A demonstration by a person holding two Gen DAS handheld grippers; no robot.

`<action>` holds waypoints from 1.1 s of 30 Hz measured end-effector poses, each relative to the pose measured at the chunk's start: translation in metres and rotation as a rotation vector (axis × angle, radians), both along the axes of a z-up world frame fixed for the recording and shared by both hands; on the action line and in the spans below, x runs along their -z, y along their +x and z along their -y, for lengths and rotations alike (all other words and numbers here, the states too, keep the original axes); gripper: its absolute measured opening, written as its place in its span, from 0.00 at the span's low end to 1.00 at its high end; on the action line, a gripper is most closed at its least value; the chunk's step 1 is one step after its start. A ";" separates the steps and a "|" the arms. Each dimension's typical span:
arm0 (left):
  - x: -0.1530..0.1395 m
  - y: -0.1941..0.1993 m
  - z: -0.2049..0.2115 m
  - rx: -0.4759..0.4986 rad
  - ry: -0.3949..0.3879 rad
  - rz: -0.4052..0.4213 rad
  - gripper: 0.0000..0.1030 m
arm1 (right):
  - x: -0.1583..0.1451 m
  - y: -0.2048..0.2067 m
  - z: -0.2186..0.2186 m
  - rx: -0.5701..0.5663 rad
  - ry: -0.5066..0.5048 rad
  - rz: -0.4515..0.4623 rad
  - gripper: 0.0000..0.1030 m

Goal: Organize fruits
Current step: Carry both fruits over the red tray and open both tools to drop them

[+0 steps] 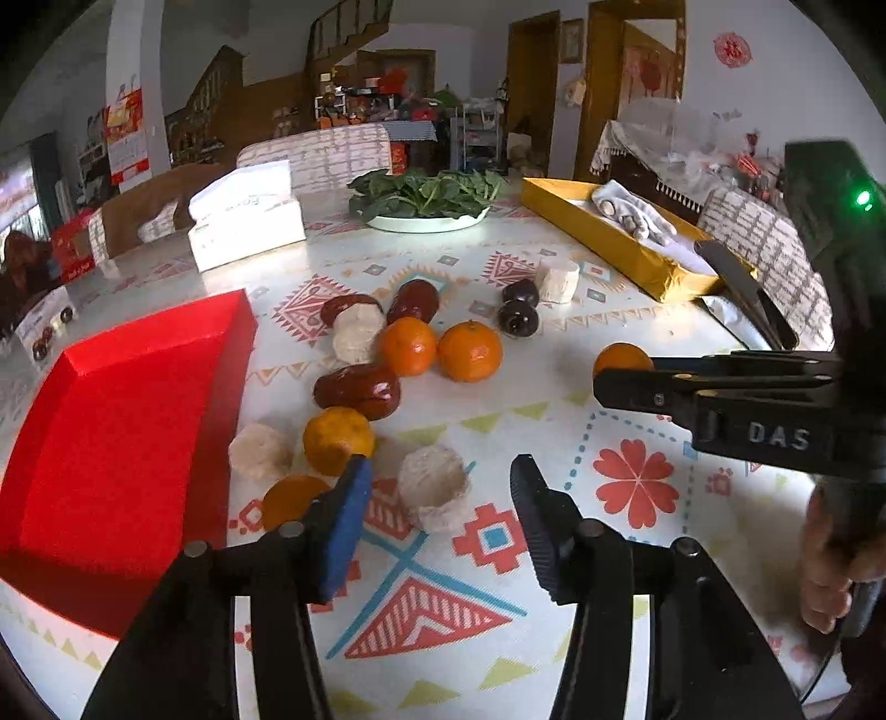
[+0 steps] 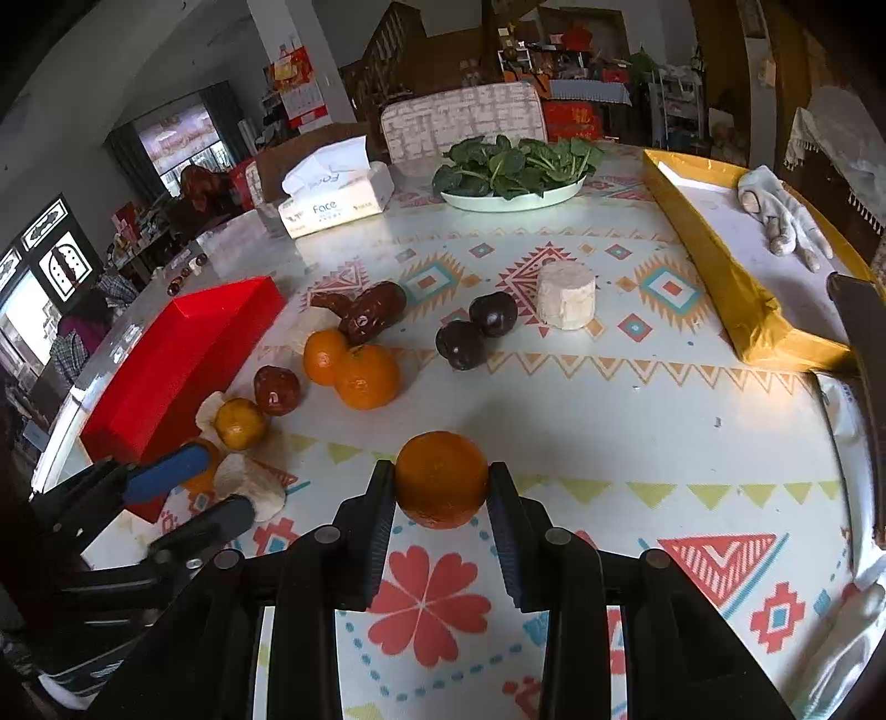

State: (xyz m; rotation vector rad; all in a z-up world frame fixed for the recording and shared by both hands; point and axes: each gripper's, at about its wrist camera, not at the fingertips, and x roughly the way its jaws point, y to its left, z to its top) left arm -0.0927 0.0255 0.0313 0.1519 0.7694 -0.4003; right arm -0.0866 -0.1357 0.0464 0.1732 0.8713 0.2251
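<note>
Right gripper [image 2: 441, 487] clamps a round orange mandarin [image 2: 441, 479] over the patterned tablecloth [image 2: 637, 399]. Left gripper [image 1: 440, 498] part-open, empty, beside a pale fibrous chunk [image 1: 434, 487]. Carry level toward the red tray [image 1: 127, 443]; keep squeeze light.

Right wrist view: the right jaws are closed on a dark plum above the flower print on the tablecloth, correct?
Not a plum. In the right wrist view the right gripper is closed on an orange; the two dark plums lie untouched further back on the tablecloth.

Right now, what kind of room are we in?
Probably a home dining or living room: a patterned tablecloth, a plate of greens, a tissue box, and stairs behind.
</note>
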 end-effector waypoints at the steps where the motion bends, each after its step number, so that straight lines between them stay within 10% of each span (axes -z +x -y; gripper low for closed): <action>1: 0.001 0.001 0.004 0.006 0.014 -0.005 0.50 | -0.001 -0.002 0.000 0.000 0.001 0.002 0.35; 4: 0.006 0.003 0.013 0.001 0.069 -0.019 0.26 | -0.006 -0.007 -0.003 -0.003 0.000 0.009 0.35; 13: -0.034 -0.019 -0.058 -0.111 -0.196 0.031 0.26 | -0.037 -0.023 -0.026 -0.061 -0.002 0.046 0.35; 33: -0.019 0.023 -0.256 -0.501 -0.235 -0.045 0.26 | -0.004 0.057 -0.253 -0.432 0.039 -0.111 0.36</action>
